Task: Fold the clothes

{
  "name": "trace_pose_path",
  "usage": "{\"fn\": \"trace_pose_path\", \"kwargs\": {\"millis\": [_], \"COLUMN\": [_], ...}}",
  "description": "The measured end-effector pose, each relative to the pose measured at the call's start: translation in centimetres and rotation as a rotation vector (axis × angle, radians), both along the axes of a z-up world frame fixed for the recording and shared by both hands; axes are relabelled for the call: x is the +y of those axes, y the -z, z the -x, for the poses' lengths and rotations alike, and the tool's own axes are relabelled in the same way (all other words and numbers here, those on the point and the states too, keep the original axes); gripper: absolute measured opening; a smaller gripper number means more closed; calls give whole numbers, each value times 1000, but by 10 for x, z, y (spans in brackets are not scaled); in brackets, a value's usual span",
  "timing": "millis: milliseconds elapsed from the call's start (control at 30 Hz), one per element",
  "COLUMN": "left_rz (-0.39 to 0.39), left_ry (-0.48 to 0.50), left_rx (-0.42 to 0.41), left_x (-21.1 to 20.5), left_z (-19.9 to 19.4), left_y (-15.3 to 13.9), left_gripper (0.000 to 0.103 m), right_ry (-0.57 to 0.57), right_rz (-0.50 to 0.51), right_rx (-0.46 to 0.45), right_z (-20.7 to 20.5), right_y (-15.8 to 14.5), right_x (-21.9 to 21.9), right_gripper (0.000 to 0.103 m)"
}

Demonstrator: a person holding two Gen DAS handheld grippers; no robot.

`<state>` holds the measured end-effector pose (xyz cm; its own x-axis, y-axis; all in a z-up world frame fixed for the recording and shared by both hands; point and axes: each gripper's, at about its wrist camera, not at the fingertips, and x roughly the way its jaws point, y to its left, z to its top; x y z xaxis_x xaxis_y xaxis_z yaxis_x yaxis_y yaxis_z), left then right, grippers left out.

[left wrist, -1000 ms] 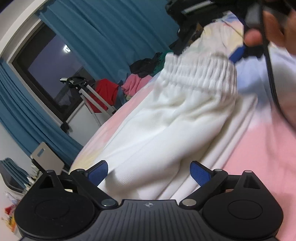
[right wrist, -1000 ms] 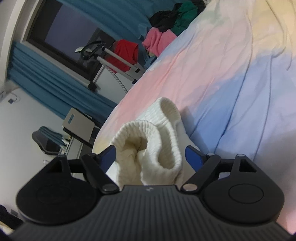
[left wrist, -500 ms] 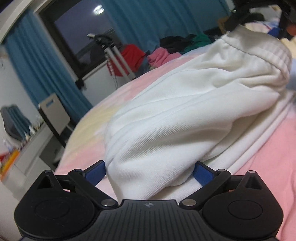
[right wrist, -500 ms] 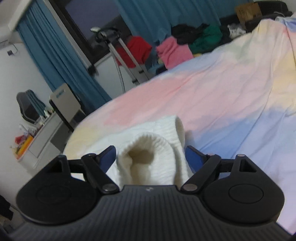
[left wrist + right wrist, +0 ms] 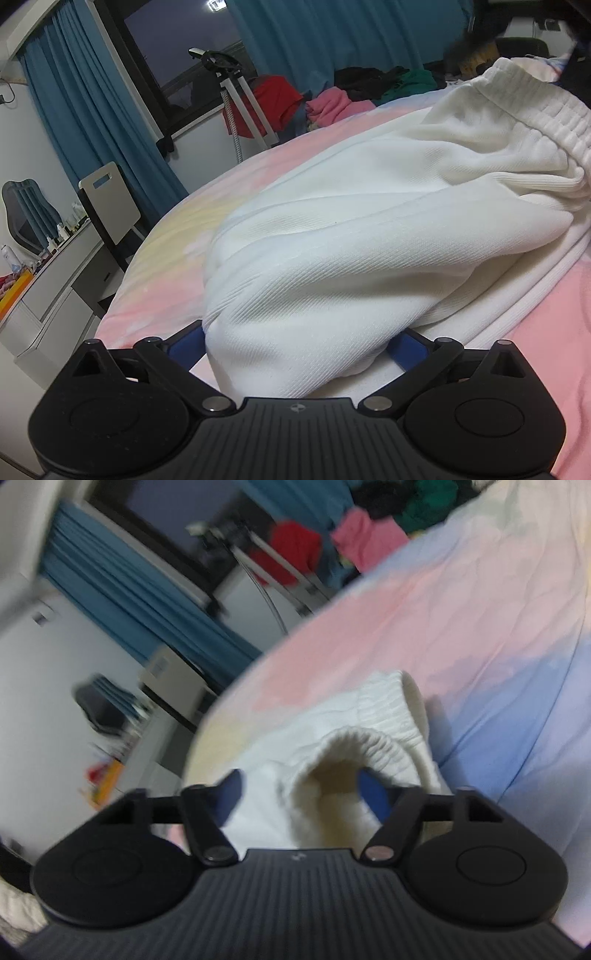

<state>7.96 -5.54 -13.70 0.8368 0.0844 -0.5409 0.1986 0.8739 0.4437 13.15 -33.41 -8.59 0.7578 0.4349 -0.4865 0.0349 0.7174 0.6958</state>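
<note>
Pastel pink, yellow and blue bedding covers the bed (image 5: 546,332) where the white sweatpants (image 5: 369,240) lie bunched, with teal curtains (image 5: 85,110) and a pile of clothes (image 5: 362,92) behind. My left claw (image 5: 295,343) is spread wide, a fold of the pants' fabric bulging between its blue pads. My right claw (image 5: 301,797), blurred, is closing around the ribbed waistband (image 5: 369,738), one pad inside the opening, though I cannot tell whether it pinches yet.
</note>
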Motion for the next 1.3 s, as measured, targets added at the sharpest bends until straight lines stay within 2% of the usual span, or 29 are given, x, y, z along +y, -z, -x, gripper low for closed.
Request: {"fn": "trace_pose_path", "kwargs": {"millis": [33,100,233,300,367,467,533,600,700,767,800,833,900,967,1067,1233,1300], "left_rz": [1,-2,-6,-1,2,10,16,24,52,73,82,90,107,124,149,204,254], "left_ry": [2,8,12,14,17,15,13,9,-3,-12,-13,-15,-18,-21,-26,-26,-42], "left_rx": [-1,-3,-9,-9,-7,0,5,11,24,33,35,36,39,42,47,66,86], "left_x": [1,1,2,2,3,3,3,4,7,10,11,12,14,16,19,28,36], "left_z": [-1,1,8,10,10,9,8,7,5,4,4,5,6,7,8,11,9], "left_y": [1,1,2,2,2,2,2,2,1,0,-1,-1,-3,-4,-7,-11,-14], "left_gripper": [103,103,102,102,102,102,102,103,103,103,103,103,103,103,103,102,102], "right_ry": [0,5,20,36,51,72,79,82,73,93,114,123,126,129,154,153,118], "right_rz": [21,60,49,35,62,11,-52,-125,-167,-111,-61,-6,71,85,45,32,44], "right_rx": [25,14,-104,-126,-104,-18,10,14,4,-10,-22,-48,-99,-108,-52,123,146], "right_z": [-8,-16,-19,-26,-35,-47,-50,-48,-38,-23,-14,-4,16,34,50,57,56], "right_y": [0,-3,-23,-22,-7,32,51,53,44,29,20,12,-2,-9,-6,18,28], "right_x": [1,0,-13,-25,-36,-50,-59,-67,-71,-70,-66,-63,-60,-60,-55,-36,-27], "right_gripper": [36,15,15,15,14,14,14,14,21,39,60,74,82,83,83,84,83]}}
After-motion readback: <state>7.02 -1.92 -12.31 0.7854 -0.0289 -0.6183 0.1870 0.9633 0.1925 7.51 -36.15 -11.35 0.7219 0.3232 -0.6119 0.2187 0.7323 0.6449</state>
